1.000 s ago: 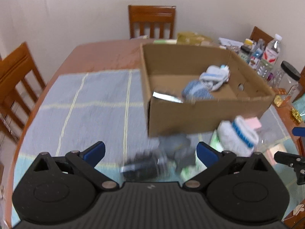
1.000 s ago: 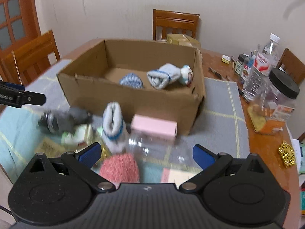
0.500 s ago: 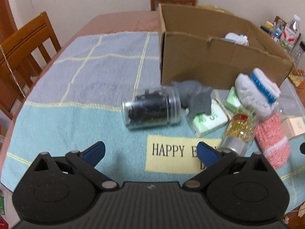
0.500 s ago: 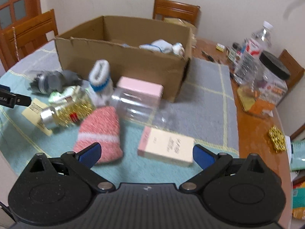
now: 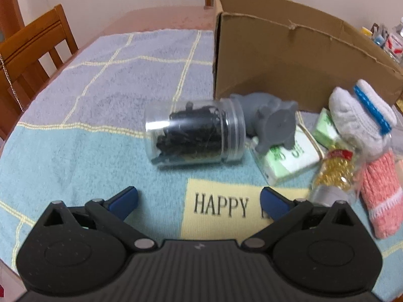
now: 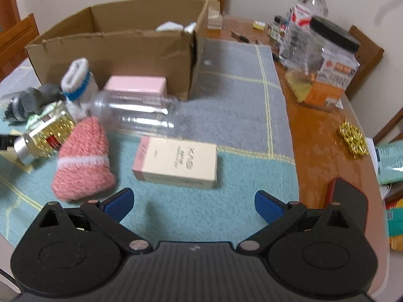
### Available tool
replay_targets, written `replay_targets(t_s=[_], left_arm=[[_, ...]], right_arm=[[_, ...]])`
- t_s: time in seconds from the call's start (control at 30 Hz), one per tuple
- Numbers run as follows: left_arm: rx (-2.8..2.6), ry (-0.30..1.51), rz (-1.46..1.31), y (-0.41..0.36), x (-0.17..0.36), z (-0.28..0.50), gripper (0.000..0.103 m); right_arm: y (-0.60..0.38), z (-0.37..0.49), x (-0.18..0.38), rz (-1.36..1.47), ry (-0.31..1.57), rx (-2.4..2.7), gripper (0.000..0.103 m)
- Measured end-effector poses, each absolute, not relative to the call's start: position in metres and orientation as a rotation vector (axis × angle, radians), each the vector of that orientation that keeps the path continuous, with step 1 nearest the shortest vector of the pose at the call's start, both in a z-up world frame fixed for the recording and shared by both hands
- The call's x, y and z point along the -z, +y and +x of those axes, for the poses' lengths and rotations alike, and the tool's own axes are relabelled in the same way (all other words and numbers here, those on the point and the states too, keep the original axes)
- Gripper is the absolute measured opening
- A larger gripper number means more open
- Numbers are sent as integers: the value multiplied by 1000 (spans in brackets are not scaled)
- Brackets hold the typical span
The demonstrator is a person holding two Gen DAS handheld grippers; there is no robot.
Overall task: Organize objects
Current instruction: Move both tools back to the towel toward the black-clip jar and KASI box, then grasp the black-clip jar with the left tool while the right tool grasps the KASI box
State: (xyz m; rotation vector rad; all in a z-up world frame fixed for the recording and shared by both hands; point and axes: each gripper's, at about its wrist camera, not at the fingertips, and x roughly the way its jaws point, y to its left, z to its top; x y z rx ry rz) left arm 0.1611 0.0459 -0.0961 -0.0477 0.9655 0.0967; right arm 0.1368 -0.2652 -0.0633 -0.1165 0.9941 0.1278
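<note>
A brown cardboard box [image 5: 289, 50] [image 6: 121, 47] stands on the cloth-covered table. In front of it lie a clear jar of black pieces [image 5: 196, 132], a grey toy [image 5: 272, 123], a green-and-white packet [image 5: 289, 158], a gold-filled jar [image 5: 332, 173] [image 6: 42, 133], a white sock with a blue band [image 5: 360, 118] [image 6: 78, 83], a pink knitted sock [image 6: 83, 161], a clear bottle [image 6: 136, 115], a pink box [image 6: 136, 85] and a cream box [image 6: 176, 162]. My left gripper [image 5: 199, 198] is open, just short of the black-piece jar. My right gripper [image 6: 194, 201] is open, just short of the cream box.
Wooden chairs [image 5: 32, 50] stand around the table. On the bare wood at the right are a black-lidded jar [image 6: 332, 60], a water bottle [image 6: 309, 5], small bottles, a gold ornament [image 6: 352, 141] and papers [image 6: 390, 161].
Both grippers have pulled back and dropped lower toward the table. The objects in front of the box now look larger and nearer; the box interior is mostly hidden.
</note>
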Motion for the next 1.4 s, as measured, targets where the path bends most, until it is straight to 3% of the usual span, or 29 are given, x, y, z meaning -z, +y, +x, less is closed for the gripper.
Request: replay_targets(t_s=[1.4], left_arm=[[-128,916,-54,66,95,197,102]], right_arm=[[-247,179,85,-61,1028,-90,103]])
